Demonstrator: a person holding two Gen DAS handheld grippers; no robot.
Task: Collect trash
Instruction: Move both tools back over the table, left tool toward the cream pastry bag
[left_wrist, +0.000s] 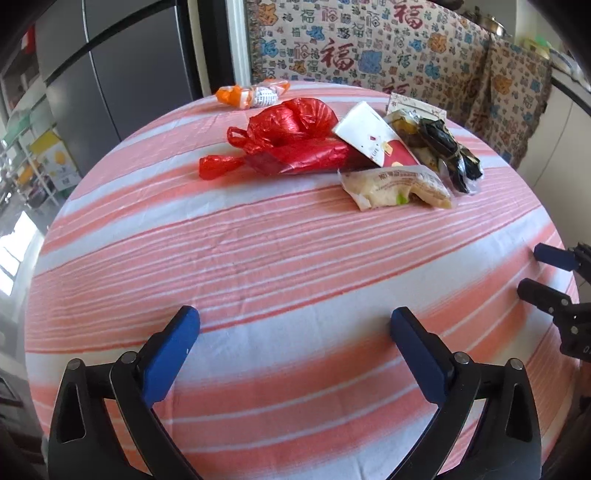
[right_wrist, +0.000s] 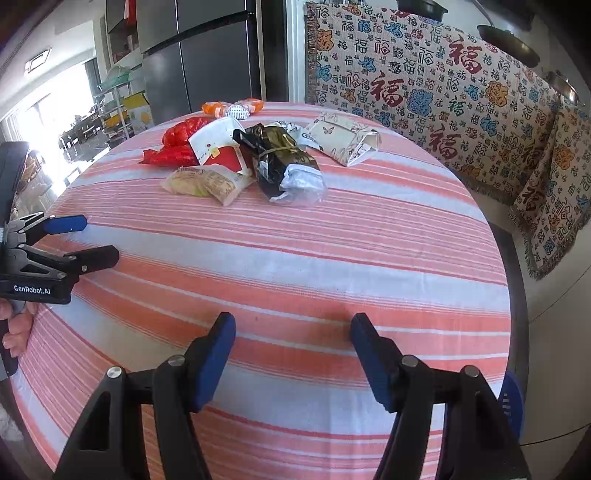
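Daylight is pouring in from a blown-out window (right_wrist: 44, 110) far to the left of both grippers, lighting the striped tablecloth (left_wrist: 280, 258) brightly and evenly, with only faint shadows. Fisheye distortion is bowing the table edge and darkening the corners. The cloth nearest the fingers is looking soft and smeared.

Both wrist views overlook striped table (left_wrist: 258, 258), seemingly close.

Red plastic bag (left_wrist: 291, 136): crumpled, lying flat at the left of the heap on the striped tablecloth (left_wrist: 258, 258).
White-and-red carton (left_wrist: 376, 142): tilted, resting on the bag's right edge.
Pale food wrapper (left_wrist: 397, 186): placed nearest, just below the carton.
Black packet (right_wrist: 280, 162): tied, clear film at its near end.
Orange-white wrapper (left_wrist: 253, 94): set apart, at the far edge.
Butterfly-print packet (right_wrist: 345, 142): folded, at the far right.
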